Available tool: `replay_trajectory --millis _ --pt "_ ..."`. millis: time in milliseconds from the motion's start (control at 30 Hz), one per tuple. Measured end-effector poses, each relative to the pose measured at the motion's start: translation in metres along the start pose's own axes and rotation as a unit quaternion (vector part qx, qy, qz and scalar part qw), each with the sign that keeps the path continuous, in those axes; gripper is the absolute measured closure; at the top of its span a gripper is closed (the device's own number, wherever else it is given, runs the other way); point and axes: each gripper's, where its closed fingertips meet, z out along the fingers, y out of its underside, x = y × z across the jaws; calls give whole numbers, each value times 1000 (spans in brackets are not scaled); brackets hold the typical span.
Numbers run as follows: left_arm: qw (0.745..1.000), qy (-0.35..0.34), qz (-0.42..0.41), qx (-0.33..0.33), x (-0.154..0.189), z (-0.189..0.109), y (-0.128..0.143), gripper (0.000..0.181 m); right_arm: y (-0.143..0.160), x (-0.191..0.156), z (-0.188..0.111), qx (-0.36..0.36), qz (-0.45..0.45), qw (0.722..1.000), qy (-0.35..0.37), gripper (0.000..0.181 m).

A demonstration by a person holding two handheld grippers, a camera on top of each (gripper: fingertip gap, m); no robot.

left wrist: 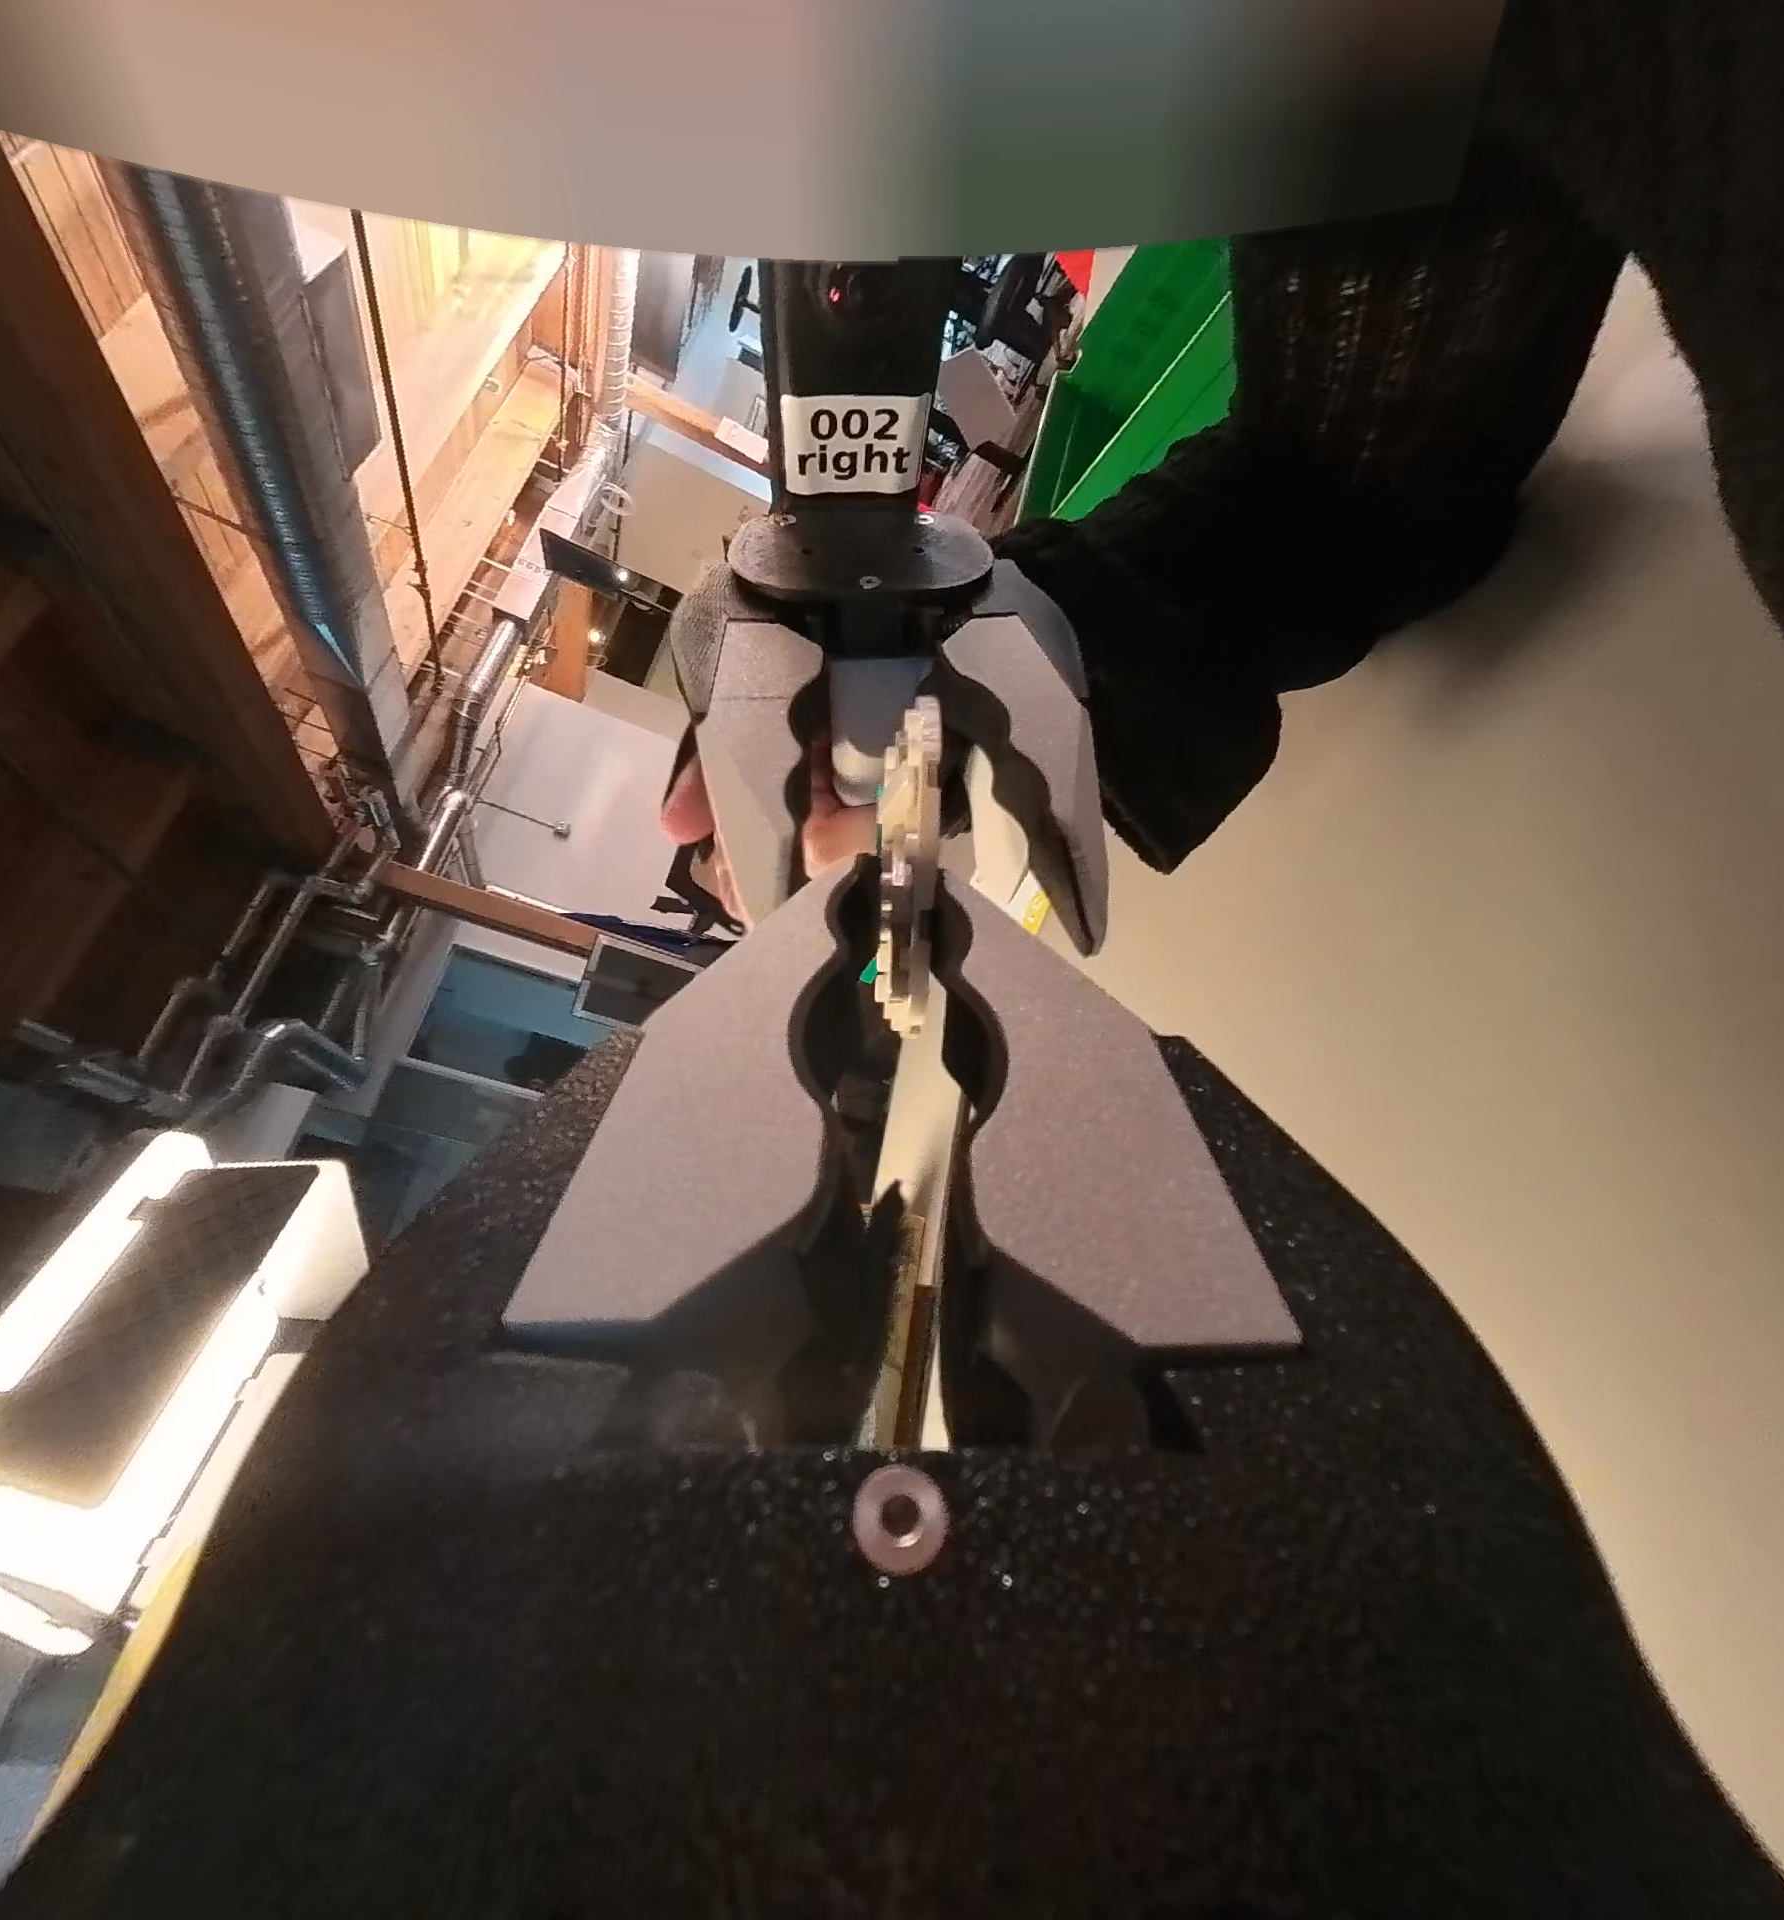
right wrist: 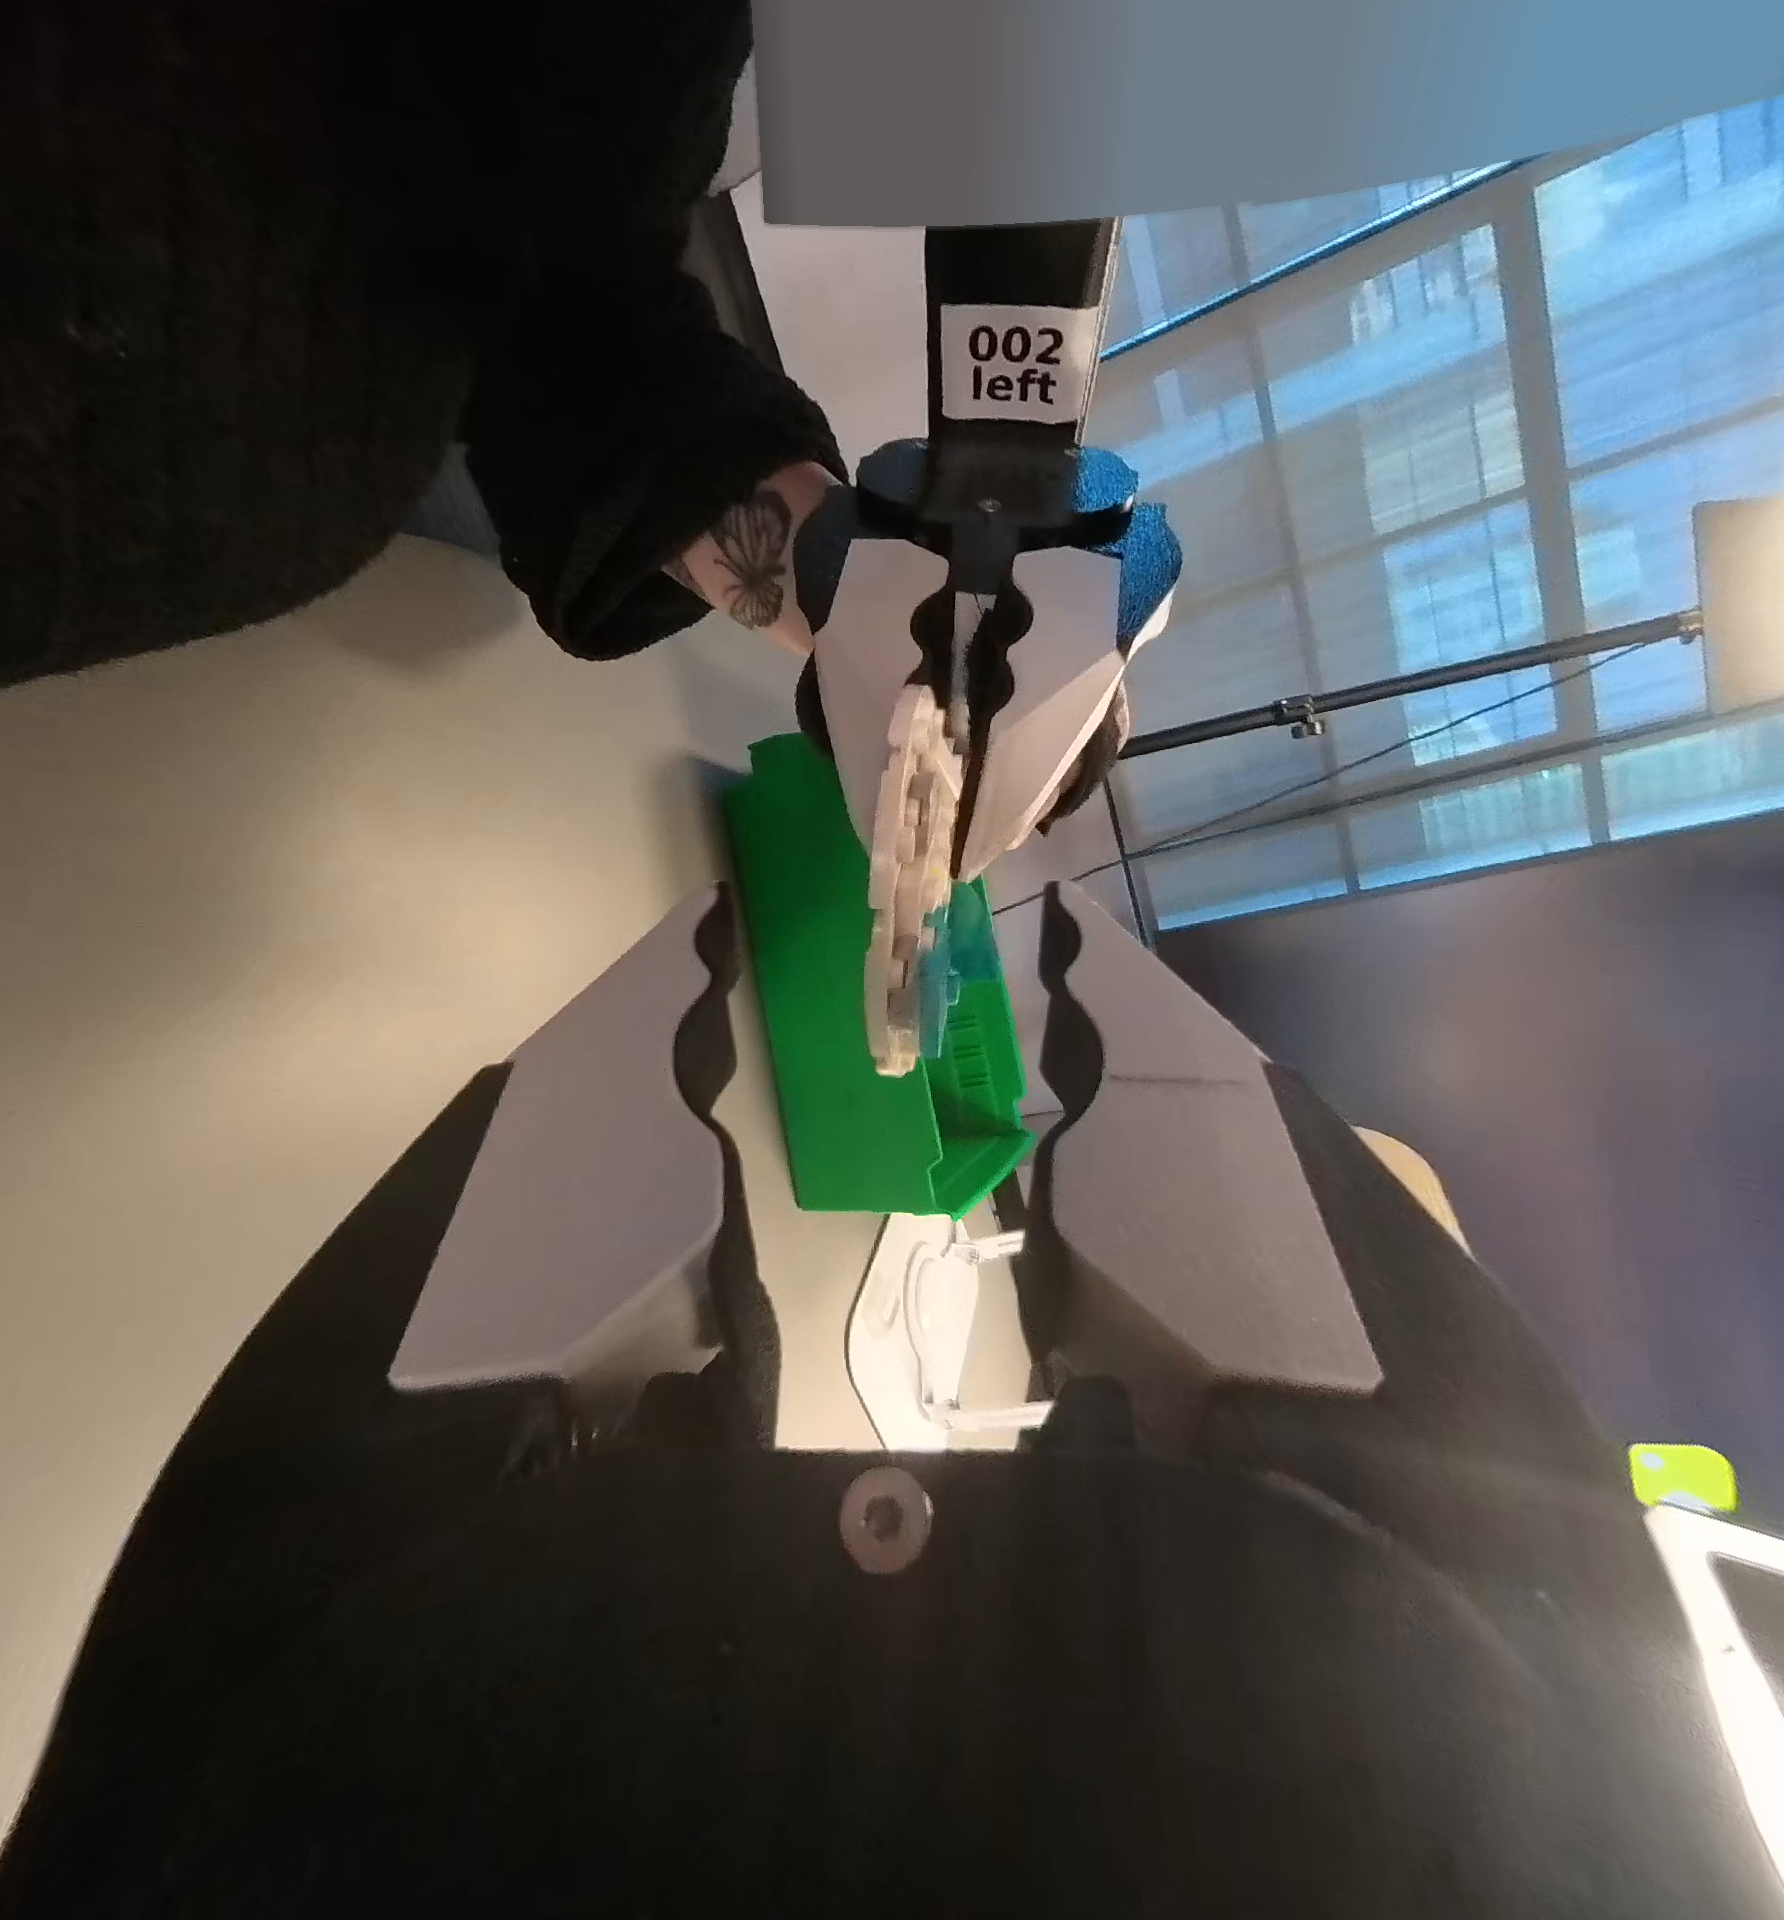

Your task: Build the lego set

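The lego model (right wrist: pixel 907 914), a flat white build of stepped plates with a pale blue piece on its near end, is hanging in the air between the two tools, edge-on to both cameras. In the left wrist view the same model (left wrist: pixel 909 883) is showing as a thin toothed strip running from 12 to 6 o'clock through the middle of the frame. The left hand-held gripper (left wrist: pixel 903 899) is pinching it, its grey fingers (left wrist: pixel 659 1122) sitting closed narrowly on the model's lower end. From the right wrist view that left hand-held gripper (right wrist: pixel 955 831) is pointing down from 12 o'clock, gripping the model's far end. The right hand-held gripper (right wrist: pixel 883 914) is standing wide, its fingers (right wrist: pixel 597 1143) flanking the model's near end at 9 and 3 o'clock without touching it; in the left wrist view this right hand-held gripper (left wrist: pixel 919 904) is reaching in from 12 o'clock with its tips spread either side of the model. Behind the model a green tray (right wrist: pixel 826 1039) is lying on the pale table (right wrist: pixel 244 935), and a white part (right wrist: pixel 919 1320) is lying just beyond it toward 6 o'clock. A black sleeve (right wrist: pixel 296 312) is filling 10 o'clock, and windows (right wrist: pixel 1490 520) are showing at 2 o'clock.
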Motion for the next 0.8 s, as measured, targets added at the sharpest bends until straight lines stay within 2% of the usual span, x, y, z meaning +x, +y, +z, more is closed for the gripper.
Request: replay_trajectory --millis 400,467,633,800 --pt "1000 1 8 3 3 1 -2 175 3 2 1 0 9 1000 10 149" --pt "1000 2 7 6 4 1 -3 175 3 4 1 2 3 1000 21 158" --pt "1000 -4 -3 14 2 0 -4 175 4 8 2 -6 0 1000 29 164" --pt "1000 12 -9 21 5 0 -6 174 2 3 2 -1 29 1000 4 165"
